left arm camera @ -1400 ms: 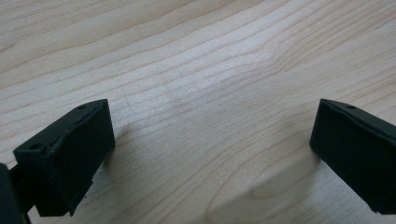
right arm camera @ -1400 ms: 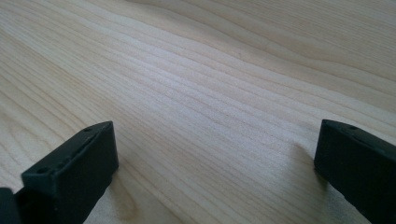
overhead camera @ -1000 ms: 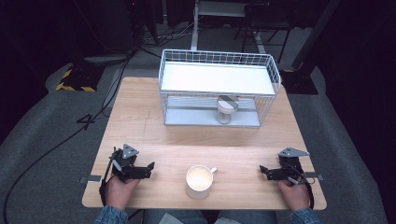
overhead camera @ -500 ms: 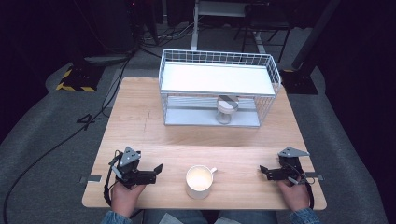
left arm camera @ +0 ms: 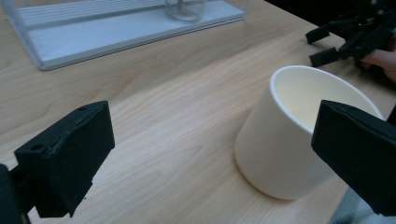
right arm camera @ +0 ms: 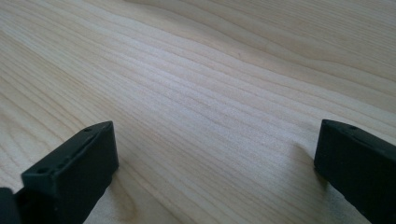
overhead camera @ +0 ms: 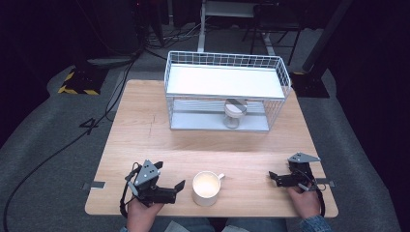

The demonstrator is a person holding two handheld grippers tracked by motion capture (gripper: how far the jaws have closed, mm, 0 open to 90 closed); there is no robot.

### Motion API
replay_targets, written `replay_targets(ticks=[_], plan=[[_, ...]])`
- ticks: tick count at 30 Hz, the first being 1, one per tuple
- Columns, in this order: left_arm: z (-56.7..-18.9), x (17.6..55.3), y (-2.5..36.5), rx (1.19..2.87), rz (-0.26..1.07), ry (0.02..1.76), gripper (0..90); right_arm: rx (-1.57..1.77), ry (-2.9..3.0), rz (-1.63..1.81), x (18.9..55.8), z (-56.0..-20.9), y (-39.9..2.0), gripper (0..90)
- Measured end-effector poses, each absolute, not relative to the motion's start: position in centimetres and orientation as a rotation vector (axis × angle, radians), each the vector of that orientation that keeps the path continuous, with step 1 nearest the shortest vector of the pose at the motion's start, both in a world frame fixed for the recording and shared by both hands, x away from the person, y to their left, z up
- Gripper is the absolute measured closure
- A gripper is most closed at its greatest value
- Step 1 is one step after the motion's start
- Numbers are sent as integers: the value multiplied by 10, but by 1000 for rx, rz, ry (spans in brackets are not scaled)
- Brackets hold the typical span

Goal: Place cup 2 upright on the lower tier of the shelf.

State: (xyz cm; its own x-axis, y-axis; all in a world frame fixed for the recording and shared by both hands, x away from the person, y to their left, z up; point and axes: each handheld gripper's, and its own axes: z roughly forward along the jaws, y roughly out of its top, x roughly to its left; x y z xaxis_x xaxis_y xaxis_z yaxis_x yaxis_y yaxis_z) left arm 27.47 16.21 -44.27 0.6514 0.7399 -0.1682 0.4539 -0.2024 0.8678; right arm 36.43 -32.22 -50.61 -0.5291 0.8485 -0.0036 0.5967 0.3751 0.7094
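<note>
left tool (overhead camera: 178,187) nearer white mug (overhead camera: 206,189)

A white wire rack (overhead camera: 227,89) stands at the far side of the wooden table (overhead camera: 145,135). Inside the rack, on its lower shelf, sits a glass jar (overhead camera: 234,114). Left of the rack, a black cable (overhead camera: 63,150) trails across the grey floor.

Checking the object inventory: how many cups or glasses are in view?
2. A white mug stands near the table's front edge, just right of the left hand-held gripper. A clear glass sits on the lower shelf of the wire rack. None seem hidden.
</note>
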Motion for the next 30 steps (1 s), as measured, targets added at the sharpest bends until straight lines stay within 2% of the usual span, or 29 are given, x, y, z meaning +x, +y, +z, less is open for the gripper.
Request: replay_targets(ticks=[4,25,30], plan=[[-445,273,151,1838,290,874,0,1259,2272,942,364,-506,-322,0],[-460,268,106,1812,192,742,0,1259,2271,941,364,-506,-322,0],[-465,267,95,1868,214,713,0,1259,2271,942,364,-506,-322,0]])
